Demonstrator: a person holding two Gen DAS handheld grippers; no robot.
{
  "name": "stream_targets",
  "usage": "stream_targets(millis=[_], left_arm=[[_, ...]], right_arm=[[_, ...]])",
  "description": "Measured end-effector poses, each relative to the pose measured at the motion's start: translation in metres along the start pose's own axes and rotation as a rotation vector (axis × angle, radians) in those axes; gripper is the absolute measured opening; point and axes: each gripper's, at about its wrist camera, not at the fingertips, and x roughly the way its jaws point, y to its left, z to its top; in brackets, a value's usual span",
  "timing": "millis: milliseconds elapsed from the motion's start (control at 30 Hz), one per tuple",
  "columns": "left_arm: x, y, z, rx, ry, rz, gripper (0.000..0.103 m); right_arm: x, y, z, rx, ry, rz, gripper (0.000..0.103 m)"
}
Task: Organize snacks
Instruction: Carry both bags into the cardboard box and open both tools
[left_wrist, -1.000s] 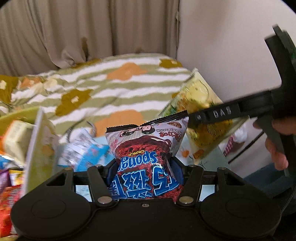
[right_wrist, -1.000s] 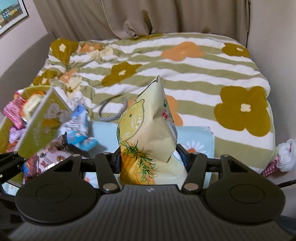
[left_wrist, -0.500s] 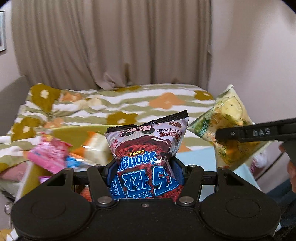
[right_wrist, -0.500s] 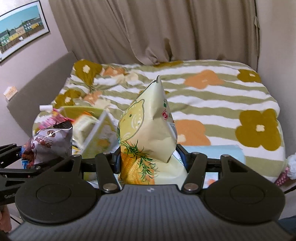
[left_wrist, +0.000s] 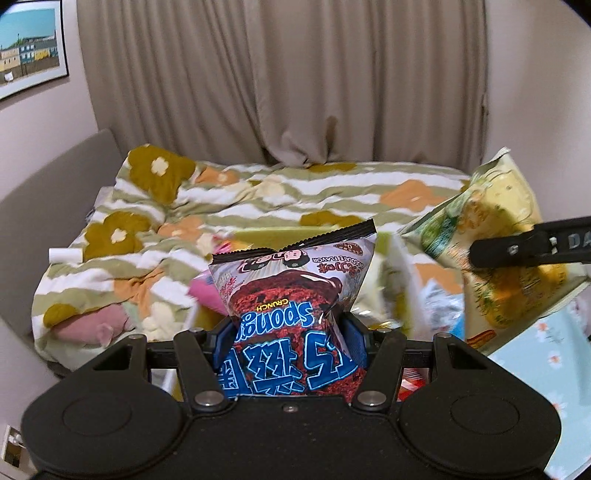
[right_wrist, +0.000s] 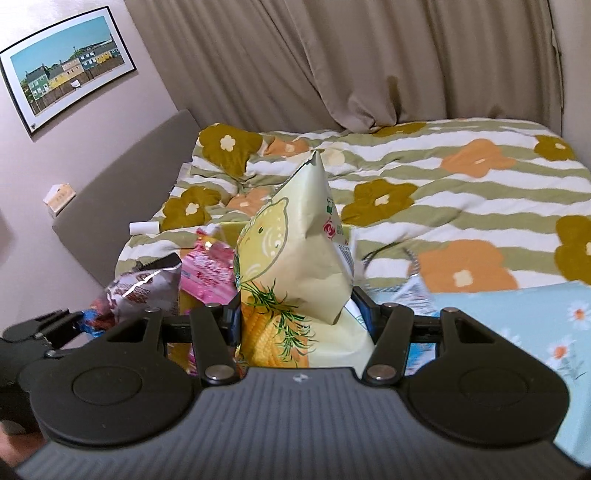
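Left wrist view: the left gripper is clamped on a chocolate snack bag, which stands upside down between its blue pads.
Right wrist view: the right gripper is closed on a pale yellow corn snack bag, its top corner pointing up.
Surface: a bed with a striped flower quilt fills the middle; a light blue cloth with daisies lies at its near right edge.
Room: beige curtains hang behind the bed, a grey headboard is at the left side, and a framed picture of houses hangs on the wall above it.
Other things: more snacks, pink ones among them, lie blurred in a heap at the near edge of the bed, behind the held bags.
In the way: each held bag hides the middle of its own view.
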Motion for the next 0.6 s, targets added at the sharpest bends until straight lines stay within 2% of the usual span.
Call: stream_targets(millis=[167,200,233,300,467,600], left_arm=[[0.028,0.029,-0.008,0.01,0.036,-0.024,0.065],[0.035,0.033,-0.011,0.005,0.048,-0.037,0.072],[0.042,0.038,-0.013,-0.002,0.061,-0.047,0.088],[0.048,0.043,-0.018,-0.003,0.073,-0.075,0.101],[0.046,0.043,-0.032,0.065,0.082,-0.098,0.102],[0.041,0.048,-0.036,0.064,0.078,-0.092,0.102]], right_arm=[[0.026,0.027,-0.007,0.043,0.021,-0.029,0.071],[0.031,0.031,-0.009,0.052,0.023,-0.039,0.071],[0.034,0.035,-0.012,0.062,0.025,-0.047,0.071],[0.042,0.04,-0.015,0.093,0.027,-0.064,0.071],[0.049,0.05,-0.025,0.134,0.036,-0.095,0.071],[0.052,0.056,-0.025,0.129,0.046,-0.108,0.072]])
